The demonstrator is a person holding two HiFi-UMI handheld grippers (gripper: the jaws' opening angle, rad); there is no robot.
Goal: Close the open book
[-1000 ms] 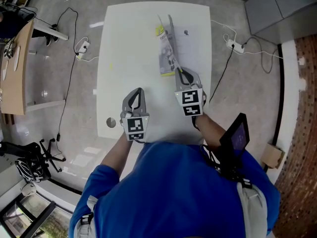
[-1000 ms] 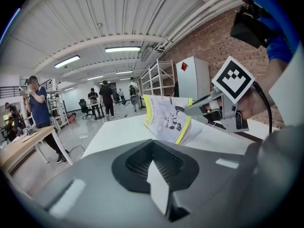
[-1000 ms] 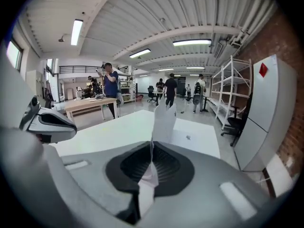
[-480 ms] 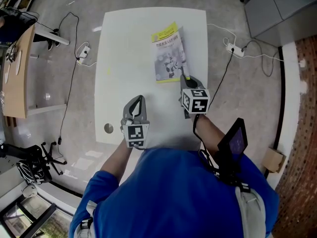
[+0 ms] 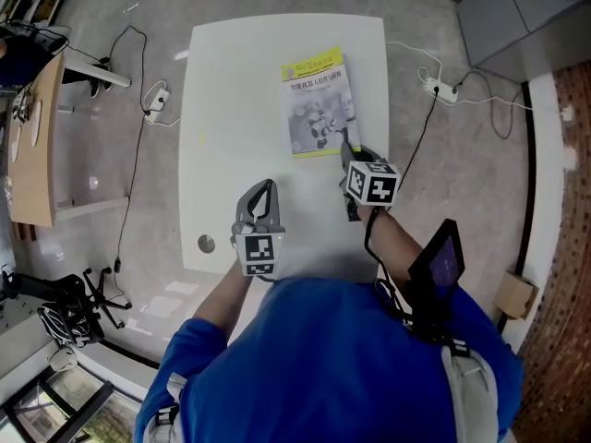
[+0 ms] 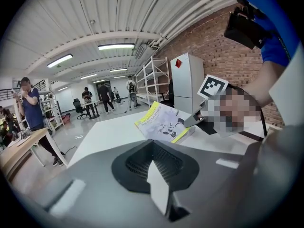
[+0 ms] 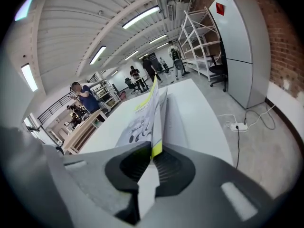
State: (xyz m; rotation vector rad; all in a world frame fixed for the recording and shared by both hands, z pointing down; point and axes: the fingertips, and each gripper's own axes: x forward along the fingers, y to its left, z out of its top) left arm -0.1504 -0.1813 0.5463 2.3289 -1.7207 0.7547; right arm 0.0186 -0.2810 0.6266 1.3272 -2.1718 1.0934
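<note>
The book (image 5: 319,104) lies shut, cover up, towards the far right corner of the table (image 5: 231,109). The right hand-held gripper (image 5: 344,148) sits at the book's near right corner. Its jaws have just been opening slightly, with the yellow cover edge between them, and the pads seem to be grasping it. The left hand-held gripper (image 5: 262,188) is clenched on nothing and hovers above the table's near edge.
</note>
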